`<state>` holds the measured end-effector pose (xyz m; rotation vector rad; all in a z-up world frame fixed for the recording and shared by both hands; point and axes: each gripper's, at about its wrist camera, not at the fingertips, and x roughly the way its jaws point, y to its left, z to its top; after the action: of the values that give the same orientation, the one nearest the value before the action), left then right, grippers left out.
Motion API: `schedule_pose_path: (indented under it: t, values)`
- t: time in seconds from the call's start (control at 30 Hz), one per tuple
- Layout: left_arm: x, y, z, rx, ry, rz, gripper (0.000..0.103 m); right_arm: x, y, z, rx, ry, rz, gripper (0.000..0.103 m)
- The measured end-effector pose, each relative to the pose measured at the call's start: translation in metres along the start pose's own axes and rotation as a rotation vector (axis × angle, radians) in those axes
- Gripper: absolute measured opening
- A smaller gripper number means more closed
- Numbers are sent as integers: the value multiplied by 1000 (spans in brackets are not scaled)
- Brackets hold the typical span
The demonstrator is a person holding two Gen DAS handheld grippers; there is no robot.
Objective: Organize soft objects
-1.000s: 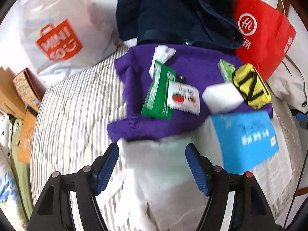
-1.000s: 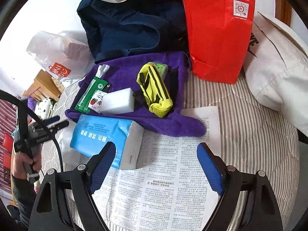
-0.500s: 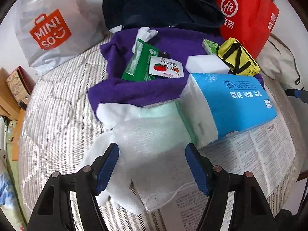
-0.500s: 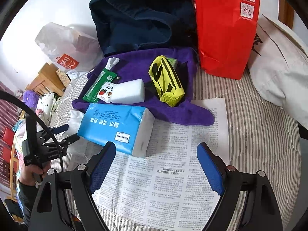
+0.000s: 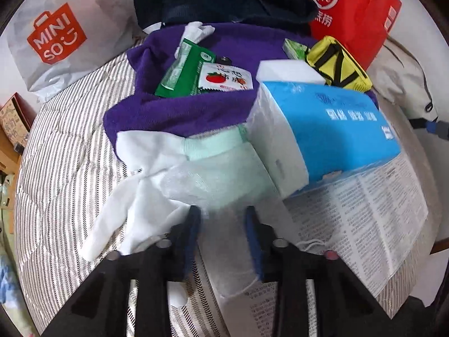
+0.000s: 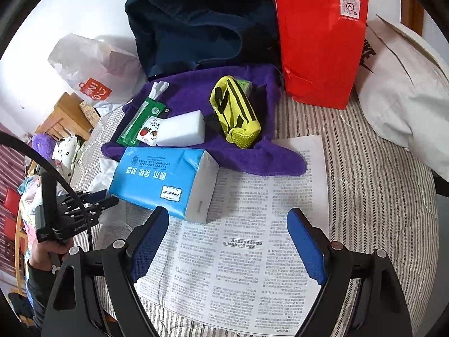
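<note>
A white mesh pouch with a mint-green band (image 5: 213, 168) lies on the striped bed beside white cloth gloves (image 5: 134, 196). My left gripper (image 5: 223, 219) has its fingers closed in on the pouch's near end. A blue tissue pack (image 5: 325, 134) rests against the pouch and shows in the right wrist view (image 6: 165, 179) too. Behind it a purple towel (image 6: 252, 157) carries a white sponge (image 6: 182, 129), a yellow pouch (image 6: 235, 112) and green and tomato sachets (image 5: 207, 75). My right gripper (image 6: 227, 238) is open and empty above a newspaper (image 6: 252, 238).
A navy bag (image 6: 196, 28), a red paper bag (image 6: 317, 42), a white Miniso bag (image 5: 61, 36) and a white tote (image 6: 407, 90) stand along the far side. Wooden furniture and boxes (image 6: 64, 118) lie off the bed's left edge.
My left gripper has moved in low over the mesh pouch and its fingers have closed from wide open onto it. My right gripper has drawn slightly nearer the tissue pack, still open.
</note>
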<state>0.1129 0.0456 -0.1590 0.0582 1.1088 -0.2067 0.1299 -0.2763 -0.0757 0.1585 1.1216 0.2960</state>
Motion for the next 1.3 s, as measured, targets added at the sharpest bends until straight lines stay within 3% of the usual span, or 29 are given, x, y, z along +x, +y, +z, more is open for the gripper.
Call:
schedule_pose_path:
  t: [0.07, 0.17, 0.23, 0.4, 0.43, 0.5, 0.53, 0.63, 1.03, 1.3]
  values:
    - [1, -7, -1, 22, -2, 3, 61, 1, 1, 0, -5, 4, -3, 86]
    - [2, -21, -4, 82, 7, 46, 70, 3, 3, -1, -8, 11, -4, 86]
    - [6, -28, -6, 103, 11, 80, 72, 4, 3, -1, -11, 13, -4, 86]
    - [7, -25, -3, 43, 6, 70, 73, 7, 7, -1, -20, 24, -7, 86]
    - [7, -26, -3, 47, 1, 72, 71, 8, 8, -2, -23, 27, -5, 86]
    - [6, -26, -4, 41, -9, 60, 53, 10, 10, -2, -30, 32, -6, 86]
    - [4, -25, -5, 36, -17, 60, 36, 11, 10, -3, -32, 34, -6, 86]
    - [-1, -18, -6, 6, -11, -2, 9, 13, 11, -4, -36, 40, -7, 86]
    - [-2, -10, -9, -64, -35, -63, 6, 18, 16, -6, -49, 60, -6, 86]
    - [-23, 7, -16, -95, -67, -36, 6, 19, 28, -3, -75, 55, 6, 86]
